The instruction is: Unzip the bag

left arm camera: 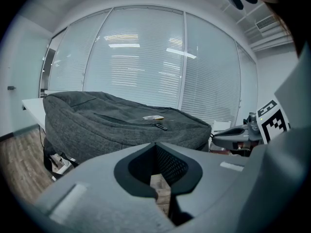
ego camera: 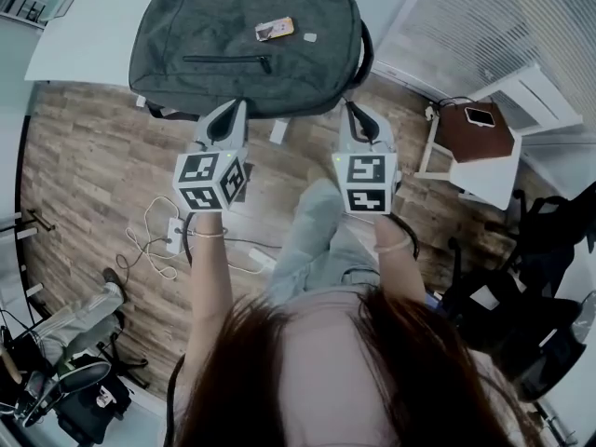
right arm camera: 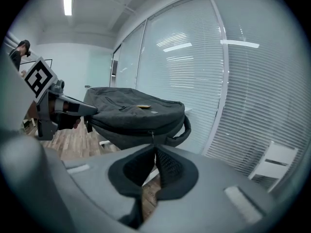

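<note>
A grey backpack (ego camera: 247,45) lies flat on a white table (ego camera: 84,35), its closed front-pocket zipper (ego camera: 228,60) facing up and a small yellow tag (ego camera: 275,29) on top. My left gripper (ego camera: 230,110) is shut and empty, its tip at the bag's near edge. My right gripper (ego camera: 351,108) is also shut, near the bag's right corner by the carry handle (ego camera: 365,54). In the right gripper view the main zipper's pull (right arm camera: 152,134) hangs on the bag's side (right arm camera: 136,113), just beyond my right gripper (right arm camera: 154,148). In the left gripper view the bag (left arm camera: 121,125) sits beyond my left gripper (left arm camera: 155,144).
A white stool (ego camera: 484,170) with a brown pad and a phone (ego camera: 480,116) stands to the right. Cables and a power strip (ego camera: 168,236) lie on the wooden floor at the left. Black bags (ego camera: 521,315) sit at the lower right. Window blinds line the far wall.
</note>
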Tool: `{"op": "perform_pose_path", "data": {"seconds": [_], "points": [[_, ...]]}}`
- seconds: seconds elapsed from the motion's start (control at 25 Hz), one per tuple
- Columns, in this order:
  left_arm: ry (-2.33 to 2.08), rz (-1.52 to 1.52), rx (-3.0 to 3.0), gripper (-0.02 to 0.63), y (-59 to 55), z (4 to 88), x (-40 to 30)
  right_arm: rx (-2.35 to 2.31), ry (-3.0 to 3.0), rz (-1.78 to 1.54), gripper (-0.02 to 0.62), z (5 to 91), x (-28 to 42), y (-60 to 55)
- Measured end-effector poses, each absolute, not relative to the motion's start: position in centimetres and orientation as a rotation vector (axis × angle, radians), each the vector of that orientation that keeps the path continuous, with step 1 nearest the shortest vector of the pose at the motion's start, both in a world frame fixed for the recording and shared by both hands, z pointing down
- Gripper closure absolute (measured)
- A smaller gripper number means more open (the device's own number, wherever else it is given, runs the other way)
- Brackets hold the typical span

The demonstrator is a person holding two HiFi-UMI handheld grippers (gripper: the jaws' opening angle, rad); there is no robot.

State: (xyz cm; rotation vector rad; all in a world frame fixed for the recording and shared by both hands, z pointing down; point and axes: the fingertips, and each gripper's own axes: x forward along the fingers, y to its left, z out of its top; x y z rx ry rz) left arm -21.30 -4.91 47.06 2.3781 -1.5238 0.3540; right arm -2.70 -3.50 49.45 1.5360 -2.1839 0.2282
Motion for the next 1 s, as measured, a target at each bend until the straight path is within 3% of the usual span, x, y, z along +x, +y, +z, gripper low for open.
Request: {"op": "perform_pose_path", "data": {"seconds": [1.0], "points": [[-1.466, 0.346, 2.4, 0.598, -4.8, 46.9, -21.2, 1.49, -2.132, 0.199, 0.582, 48.7, 1.2, -7.9]]}}
